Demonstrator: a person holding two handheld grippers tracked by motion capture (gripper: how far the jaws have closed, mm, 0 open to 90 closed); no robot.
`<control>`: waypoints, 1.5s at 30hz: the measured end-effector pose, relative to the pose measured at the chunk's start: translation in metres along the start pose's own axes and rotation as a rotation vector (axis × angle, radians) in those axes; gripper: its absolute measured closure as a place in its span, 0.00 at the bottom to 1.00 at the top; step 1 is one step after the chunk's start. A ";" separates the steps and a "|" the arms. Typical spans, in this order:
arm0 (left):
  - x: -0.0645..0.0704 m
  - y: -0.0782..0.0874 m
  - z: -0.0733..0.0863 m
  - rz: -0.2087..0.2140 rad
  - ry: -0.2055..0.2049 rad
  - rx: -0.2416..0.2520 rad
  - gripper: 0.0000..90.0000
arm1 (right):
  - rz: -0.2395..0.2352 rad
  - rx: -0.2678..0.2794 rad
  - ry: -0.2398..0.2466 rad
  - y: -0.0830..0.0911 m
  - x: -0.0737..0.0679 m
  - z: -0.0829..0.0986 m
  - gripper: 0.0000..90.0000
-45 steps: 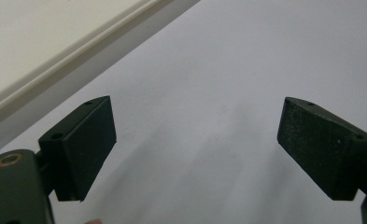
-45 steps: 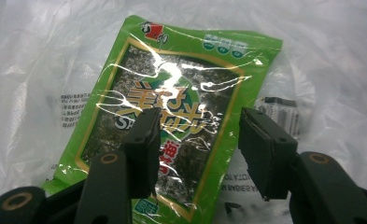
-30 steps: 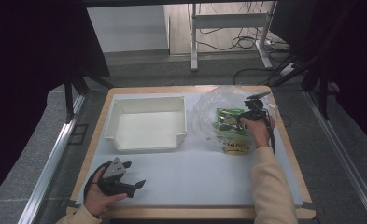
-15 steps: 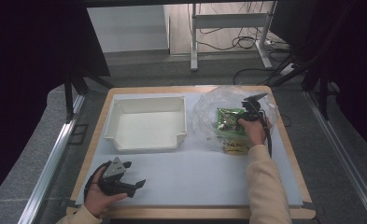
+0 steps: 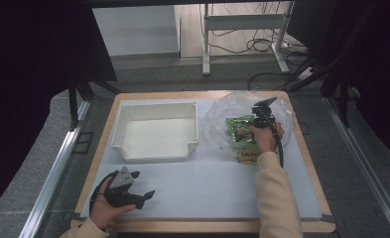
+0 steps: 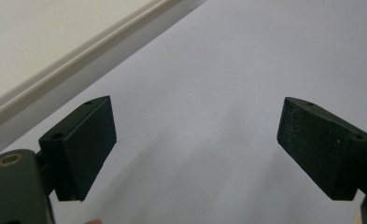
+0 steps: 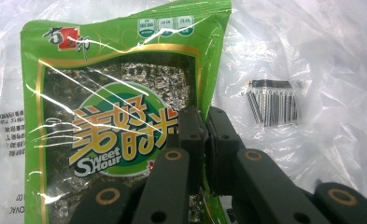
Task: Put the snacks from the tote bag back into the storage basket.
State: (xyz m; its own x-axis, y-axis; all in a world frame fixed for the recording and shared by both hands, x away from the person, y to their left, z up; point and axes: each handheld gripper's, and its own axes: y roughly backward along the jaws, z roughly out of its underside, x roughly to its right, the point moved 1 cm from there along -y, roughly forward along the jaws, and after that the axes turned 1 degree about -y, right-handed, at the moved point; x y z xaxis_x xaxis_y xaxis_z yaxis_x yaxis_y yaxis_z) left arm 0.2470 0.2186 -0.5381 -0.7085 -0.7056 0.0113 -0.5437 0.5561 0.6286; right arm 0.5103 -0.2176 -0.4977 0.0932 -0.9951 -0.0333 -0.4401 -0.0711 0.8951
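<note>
A wooden table (image 5: 301, 153) with a white mat (image 5: 207, 183) stands on a grey floor. The right gripper (image 7: 205, 122) has its jaws pinched tight on the edge of a green seaweed packet (image 7: 111, 126), which lies on a clear plastic bag (image 5: 217, 119) beside the white tray (image 5: 155, 131). The left gripper (image 5: 148, 196) rests on the mat, jaws wide apart, holding nothing.
</note>
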 end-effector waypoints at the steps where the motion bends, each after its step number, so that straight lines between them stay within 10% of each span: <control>1: 0.000 0.000 0.000 -0.002 -0.004 -0.001 0.13 | -0.001 0.002 -0.002 0.000 0.000 0.000 0.96; 45: -0.001 0.003 0.001 -0.001 0.003 0.017 0.14 | -0.138 0.186 -0.027 0.035 0.011 0.010 1.00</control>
State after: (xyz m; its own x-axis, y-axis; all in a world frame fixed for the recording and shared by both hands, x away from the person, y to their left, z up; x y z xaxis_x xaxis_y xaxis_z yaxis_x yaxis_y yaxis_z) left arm 0.2459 0.2215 -0.5366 -0.7066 -0.7075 0.0132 -0.5520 0.5628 0.6153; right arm 0.4870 -0.2319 -0.4714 0.1406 -0.9764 -0.1639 -0.5822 -0.2155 0.7840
